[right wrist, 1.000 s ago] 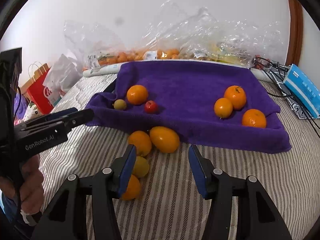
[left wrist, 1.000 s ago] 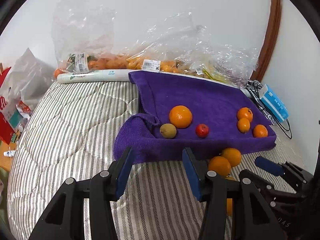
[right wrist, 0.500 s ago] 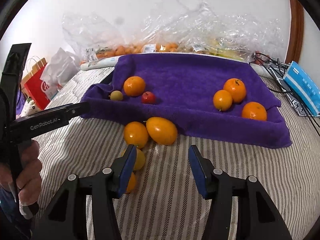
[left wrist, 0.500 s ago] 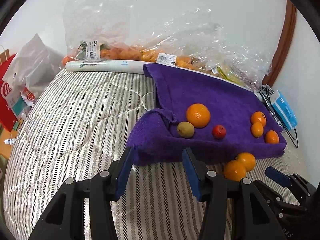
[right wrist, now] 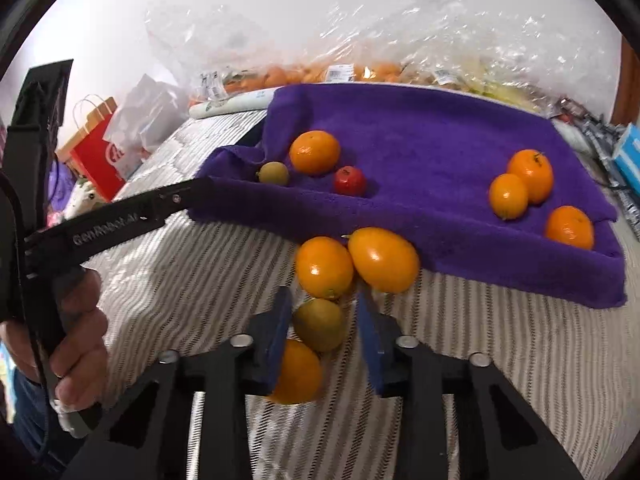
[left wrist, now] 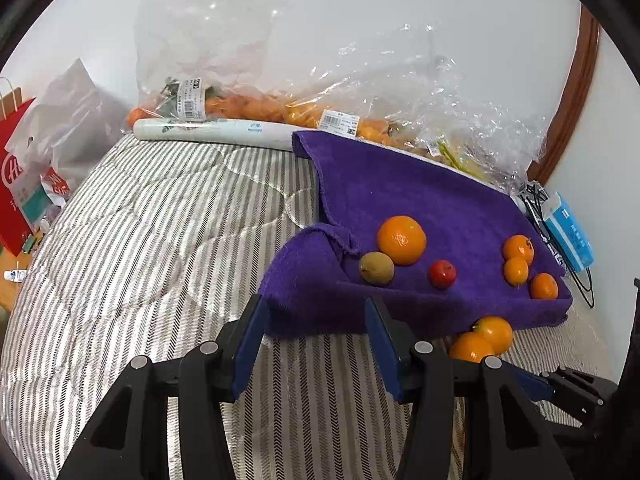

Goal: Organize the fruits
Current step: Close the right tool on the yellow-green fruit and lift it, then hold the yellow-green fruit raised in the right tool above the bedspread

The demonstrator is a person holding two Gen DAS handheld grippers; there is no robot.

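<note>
Right wrist view: a striped bed (right wrist: pixel 460 360) carries a purple towel (right wrist: pixel 420 140) with six fruits. Off the towel's near edge, the right gripper (right wrist: pixel 325 322) has just closed around a greenish citrus fruit (right wrist: pixel 320 324). The left gripper (left wrist: pixel 314 344) hangs parted, holding nothing.

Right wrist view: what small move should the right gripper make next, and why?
Probably a short lift straight up. The right gripper has just been closing, with the yellow-green fruit between its jaws, seemingly gripped. One orange fruit crowds it in front and another orange fruit sits behind, so dragging sideways would likely roll them. The purple towel lies ahead.
</note>
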